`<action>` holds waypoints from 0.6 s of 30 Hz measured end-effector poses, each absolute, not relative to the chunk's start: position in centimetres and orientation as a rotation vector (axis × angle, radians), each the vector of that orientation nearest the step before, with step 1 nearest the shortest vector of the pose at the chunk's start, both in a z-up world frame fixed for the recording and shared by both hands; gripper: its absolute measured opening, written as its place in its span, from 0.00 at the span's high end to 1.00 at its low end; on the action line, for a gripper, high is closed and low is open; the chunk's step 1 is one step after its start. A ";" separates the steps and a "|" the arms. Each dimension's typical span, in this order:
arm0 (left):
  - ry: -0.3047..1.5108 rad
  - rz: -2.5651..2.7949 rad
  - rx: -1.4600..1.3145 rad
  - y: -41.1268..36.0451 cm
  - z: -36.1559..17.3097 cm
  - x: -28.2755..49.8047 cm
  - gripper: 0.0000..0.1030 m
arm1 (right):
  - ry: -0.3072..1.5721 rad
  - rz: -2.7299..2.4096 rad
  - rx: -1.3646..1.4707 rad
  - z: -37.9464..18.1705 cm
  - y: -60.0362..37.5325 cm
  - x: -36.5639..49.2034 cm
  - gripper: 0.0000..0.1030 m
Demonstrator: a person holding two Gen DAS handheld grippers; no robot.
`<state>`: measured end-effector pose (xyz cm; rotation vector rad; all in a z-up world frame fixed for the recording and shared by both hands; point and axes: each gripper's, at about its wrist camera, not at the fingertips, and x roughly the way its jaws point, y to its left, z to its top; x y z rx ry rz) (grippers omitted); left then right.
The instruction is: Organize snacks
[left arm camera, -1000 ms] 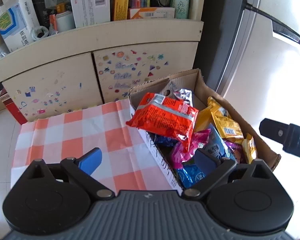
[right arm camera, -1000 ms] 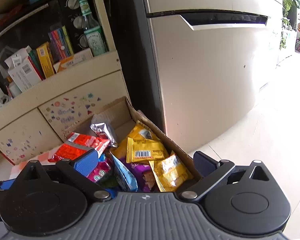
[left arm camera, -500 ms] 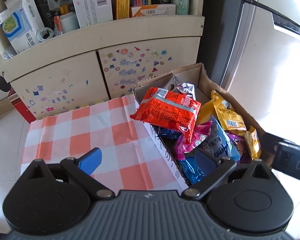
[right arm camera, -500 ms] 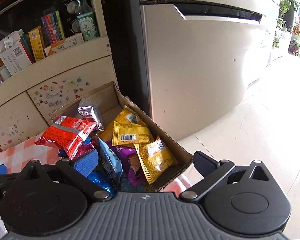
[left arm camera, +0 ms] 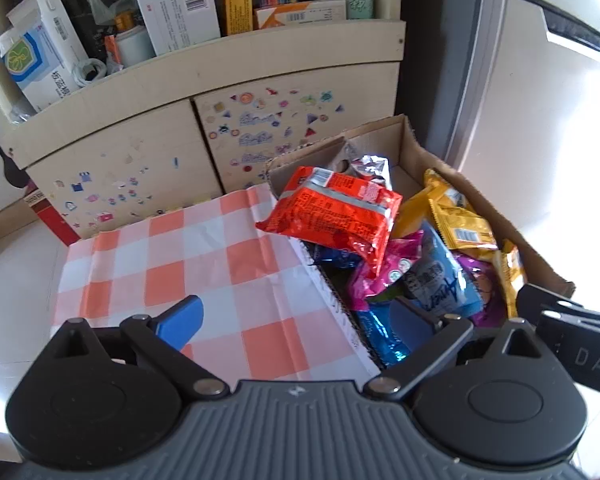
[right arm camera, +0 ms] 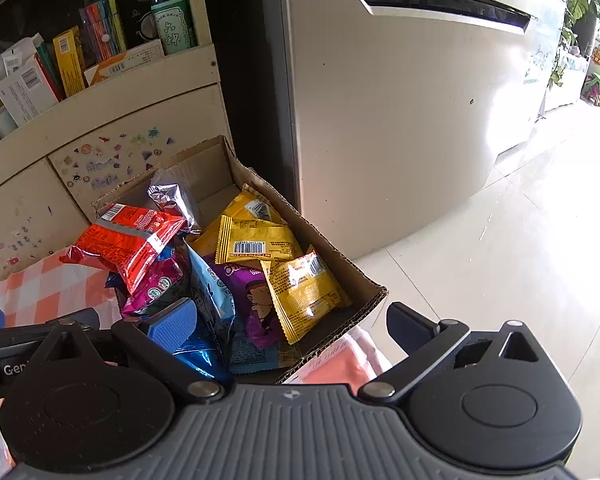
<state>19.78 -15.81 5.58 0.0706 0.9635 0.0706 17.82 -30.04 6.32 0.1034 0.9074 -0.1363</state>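
Both grippers, left gripper [left arm camera: 296,316] & right gripper [right arm camera: 290,324], are held wide open w/ nothing gripped, above the cardboard box [right arm camera: 332,240]. The red packet [left arm camera: 334,210] is draped over the box's edge by the checked cloth [left arm camera: 204,264]; if 1 pack is to be gripped, its sealed end is best pinched.

An open cardboard box [left arm camera: 428,152] holds a loose heap of snack packets. A red packet [left arm camera: 332,216] lies on top, overhanging the box's left wall. Behind it a silver packet [right arm camera: 172,200] stands upright. Yellow packets [right arm camera: 260,240] lie along the right side; pink [left arm camera: 376,276], blue [left arm camera: 440,284] and purple [right arm camera: 256,296] ones fill the middle.
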 end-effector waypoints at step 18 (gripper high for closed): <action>0.956 0.108 0.112 -15.6 5.2 20.3 0.03 | 0.922 -0.149 0.066 5.7 -29.4 18.7 0.00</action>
